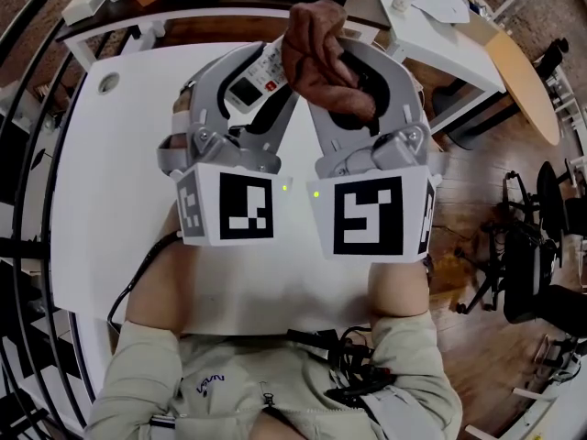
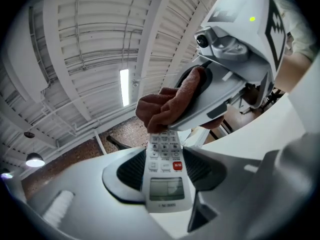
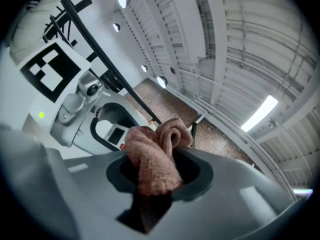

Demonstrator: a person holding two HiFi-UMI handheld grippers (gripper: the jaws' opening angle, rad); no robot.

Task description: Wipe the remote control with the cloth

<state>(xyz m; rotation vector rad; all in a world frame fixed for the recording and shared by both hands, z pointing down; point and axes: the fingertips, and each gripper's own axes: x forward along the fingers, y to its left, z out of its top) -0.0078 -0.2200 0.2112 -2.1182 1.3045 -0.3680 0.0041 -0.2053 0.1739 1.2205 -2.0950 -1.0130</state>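
Both grippers are raised over the white table, pointing away from me. My left gripper is shut on a white remote control, its screen and red button facing the left gripper view's camera. My right gripper is shut on a bunched brown cloth. In the left gripper view the cloth lies over the remote's far end and hides its top buttons. From the right gripper view the cloth fills the jaws, with the remote behind it to the left.
A round grommet hole sits at the table's far left. Beyond the right edge are a second white table, a wooden tabletop and black stands on wood flooring. Cables hang at my lap.
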